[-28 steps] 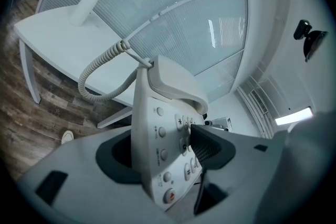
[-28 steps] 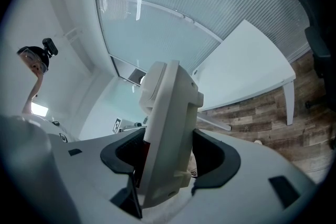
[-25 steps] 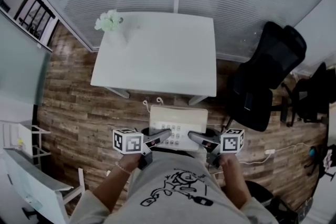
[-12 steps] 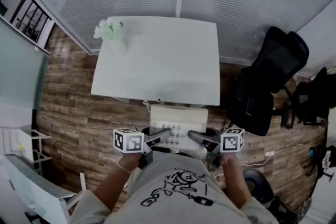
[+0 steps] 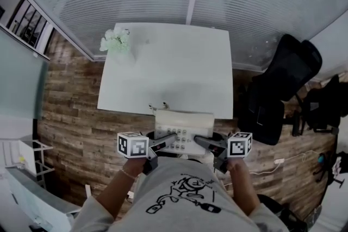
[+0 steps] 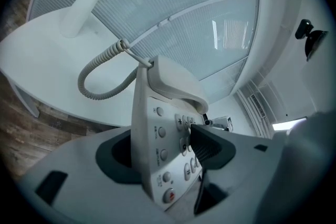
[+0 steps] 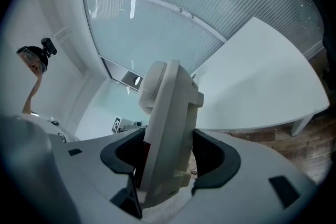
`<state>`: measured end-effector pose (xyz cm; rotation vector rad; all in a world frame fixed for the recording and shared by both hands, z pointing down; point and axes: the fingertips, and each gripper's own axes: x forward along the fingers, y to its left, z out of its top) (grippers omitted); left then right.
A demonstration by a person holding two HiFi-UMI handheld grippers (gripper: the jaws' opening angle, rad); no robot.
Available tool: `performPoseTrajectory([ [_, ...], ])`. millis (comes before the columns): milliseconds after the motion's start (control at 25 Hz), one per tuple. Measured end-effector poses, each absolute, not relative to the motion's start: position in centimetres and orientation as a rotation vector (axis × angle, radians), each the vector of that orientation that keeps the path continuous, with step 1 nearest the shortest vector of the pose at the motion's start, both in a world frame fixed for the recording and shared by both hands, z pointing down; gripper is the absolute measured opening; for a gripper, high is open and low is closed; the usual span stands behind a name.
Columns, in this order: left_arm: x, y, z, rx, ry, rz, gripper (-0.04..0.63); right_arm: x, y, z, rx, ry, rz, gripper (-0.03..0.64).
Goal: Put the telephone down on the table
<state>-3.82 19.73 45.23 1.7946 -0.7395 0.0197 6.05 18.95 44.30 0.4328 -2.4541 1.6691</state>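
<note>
Cream plastic, the telephone (image 5: pixel 184 129) is held in the air between both grippers, just at the near edge of the white surface (image 5: pixel 168 70) and not resting on it. In the head view its near end is hidden under the gripper tips and the person's shirt (image 5: pixel 185 193), so only the far half and some keys show. From there it is hard to tell whether its far edge overhangs the surface or stops just short. The coiled cord (image 6: pixel 100 73) shows clearly only in the left gripper view, looping out toward 10 o'clock. The right gripper view shows the telephone's side and back, not its keypad.

The left gripper (image 5: pixel 169 139) is clamped on the telephone's 9 o'clock side, one pad pressed on the keypad. The right gripper (image 5: pixel 199 141) is clenched on the 3 o'clock side, its jaws wide apart around the body.

A vase (image 5: pixel 115 39) of pale flowers stands at the surface's 10 o'clock corner. A black chair (image 5: pixel 280 84) stands at 3 o'clock on the wooden floor (image 5: pixel 70 111).

A second ago a strip of floor lay between telephone and surface. Now that gap has closed, and the grip has not changed.
</note>
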Motion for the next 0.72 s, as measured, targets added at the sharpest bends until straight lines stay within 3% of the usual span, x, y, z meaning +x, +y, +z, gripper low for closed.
performPoseTrajectory([
  [720, -9.5, 15.1, 45.6, 1.797, -0.712, 0.034, 0.275, 0.2, 14.5, 44.5, 0.457, -2.439, 1.665, 0.296],
])
